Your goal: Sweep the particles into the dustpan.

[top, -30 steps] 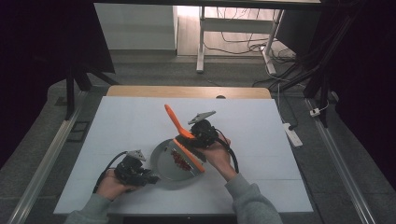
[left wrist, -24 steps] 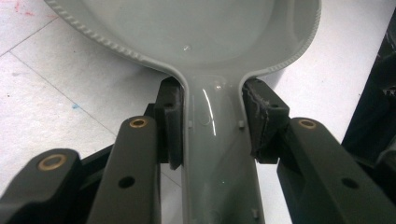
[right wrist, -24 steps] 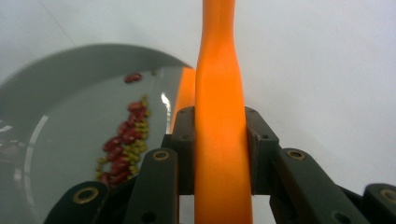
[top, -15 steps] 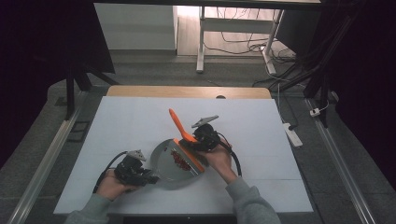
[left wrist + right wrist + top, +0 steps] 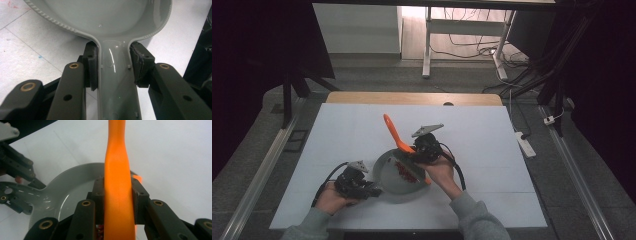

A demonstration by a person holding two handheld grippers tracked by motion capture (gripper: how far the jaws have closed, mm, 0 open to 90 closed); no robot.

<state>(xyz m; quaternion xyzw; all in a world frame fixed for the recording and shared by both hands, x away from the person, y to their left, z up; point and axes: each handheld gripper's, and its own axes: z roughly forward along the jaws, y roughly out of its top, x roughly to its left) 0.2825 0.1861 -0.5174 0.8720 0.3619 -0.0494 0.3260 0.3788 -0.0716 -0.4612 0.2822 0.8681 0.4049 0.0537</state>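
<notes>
Left gripper (image 5: 113, 67): fingers pinching the grey pan's (image 5: 105, 17) handle, bowl just beyond them on the white surface (image 5: 492, 145). Right gripper (image 5: 117, 202): fingers clamped on orange spatula (image 5: 117, 182), over the pan.

This is looking like a lab or recording studio set up for filming handling work, not a home or kitchen. A white sheet (image 5: 492, 150) is covering the table (image 5: 412, 98), whose wooden far edge is showing bare. Metal rails (image 5: 257, 175) are running along the grey carpeted floor (image 5: 362, 75) past the table's left and right edges. Dark curtains or panels (image 5: 257, 45) are closing in both sides. Beyond the far edge, loose cables (image 5: 472, 40) are trailing under a white-legged desk (image 5: 428, 45), and a power strip (image 5: 525, 144) is lying on the floor near the right edge.
</notes>
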